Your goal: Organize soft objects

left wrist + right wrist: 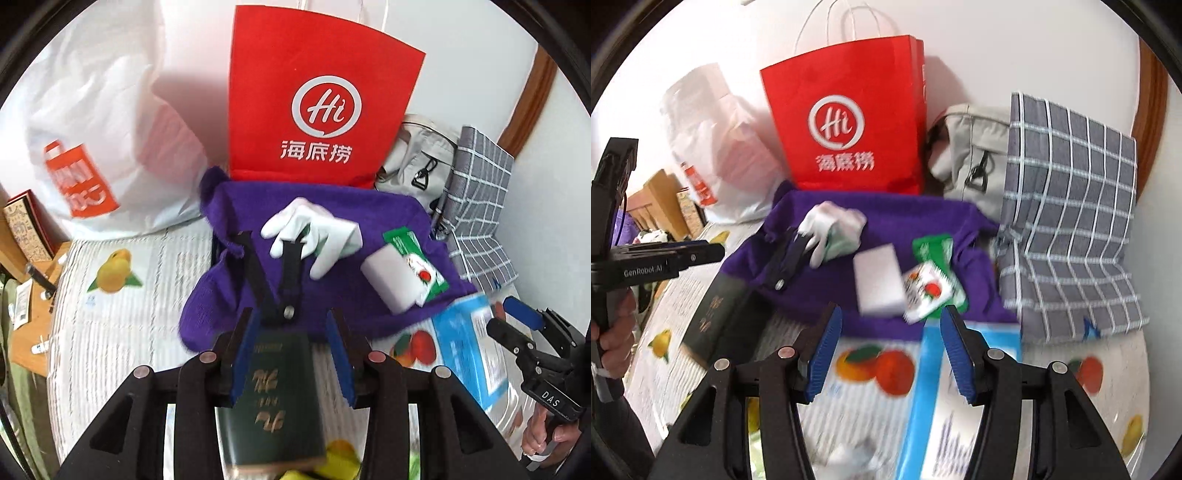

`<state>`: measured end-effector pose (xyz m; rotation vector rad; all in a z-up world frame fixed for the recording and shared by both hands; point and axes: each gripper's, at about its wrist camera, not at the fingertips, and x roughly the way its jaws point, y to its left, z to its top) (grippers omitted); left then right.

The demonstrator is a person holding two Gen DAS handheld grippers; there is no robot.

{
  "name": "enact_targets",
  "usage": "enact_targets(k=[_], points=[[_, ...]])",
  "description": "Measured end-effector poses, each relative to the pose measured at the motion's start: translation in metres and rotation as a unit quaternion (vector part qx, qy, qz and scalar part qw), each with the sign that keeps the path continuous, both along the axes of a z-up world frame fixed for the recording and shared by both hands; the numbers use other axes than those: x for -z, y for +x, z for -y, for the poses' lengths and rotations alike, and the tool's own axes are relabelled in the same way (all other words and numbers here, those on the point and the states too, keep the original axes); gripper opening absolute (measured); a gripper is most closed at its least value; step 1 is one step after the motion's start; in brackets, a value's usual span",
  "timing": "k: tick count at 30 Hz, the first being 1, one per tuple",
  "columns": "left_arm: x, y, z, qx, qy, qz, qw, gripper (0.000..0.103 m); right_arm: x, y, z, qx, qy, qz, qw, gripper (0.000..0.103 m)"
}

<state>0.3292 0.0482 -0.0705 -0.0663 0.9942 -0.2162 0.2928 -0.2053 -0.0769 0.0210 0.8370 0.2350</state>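
Observation:
A purple knit cloth [369, 221] [886, 210] lies spread on the fruit-print bed sheet [122, 325]. On it rest a white glove [314, 229] [831, 221], a black clip-like tool [291, 266] [790, 254], a white sponge block [388, 273] [877, 280] and a green-and-white packet [417, 258] [931, 280]. My left gripper [290, 314] [713, 253] is open above a dark green box [273, 398] [713, 325]; the box touches only the left pad. My right gripper [891, 312] [509, 310] hangs open over a blue-and-white box [923, 387] [461, 350] wider than its jaws.
Against the white wall stand a red paper bag [314, 92] [849, 122], a white plastic bag [92, 129] and a beige bag [417, 155]. Grey checked fabric [1071, 221] is piled at the right. A wooden bedside shelf [33, 266] borders the bed's left edge.

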Motion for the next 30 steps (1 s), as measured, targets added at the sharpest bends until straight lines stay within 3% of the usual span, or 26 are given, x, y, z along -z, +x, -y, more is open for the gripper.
enact_targets(k=[4,11,18,20,25,28,30], points=[[0.002,-0.024,-0.007,0.0,0.007,-0.003,1.0,0.039,0.01,-0.034,0.0,-0.002,0.022,-0.013,1.0,0.07],[0.009,-0.066,-0.021,0.0,0.009,-0.007,0.9999,0.04,0.043,-0.084,-0.003,-0.013,0.04,-0.058,0.997,0.073],[0.019,-0.092,-0.027,0.004,0.005,-0.012,0.9999,0.041,0.079,-0.134,-0.017,-0.064,0.055,-0.096,0.992,0.074],[0.021,-0.096,-0.027,0.009,0.004,-0.013,0.9999,0.041,0.086,-0.141,-0.021,-0.068,0.054,-0.107,0.99,0.079],[0.028,-0.105,-0.023,0.025,0.006,-0.017,0.9995,0.041,0.106,-0.159,-0.041,-0.078,0.0,-0.109,0.991,0.081],[0.03,-0.109,-0.018,0.037,0.017,-0.017,0.999,0.041,0.116,-0.166,-0.057,-0.077,-0.058,-0.098,0.991,0.081],[0.031,-0.11,-0.017,0.043,0.018,-0.017,0.9988,0.042,0.118,-0.171,-0.062,-0.071,-0.089,-0.083,0.99,0.074]])
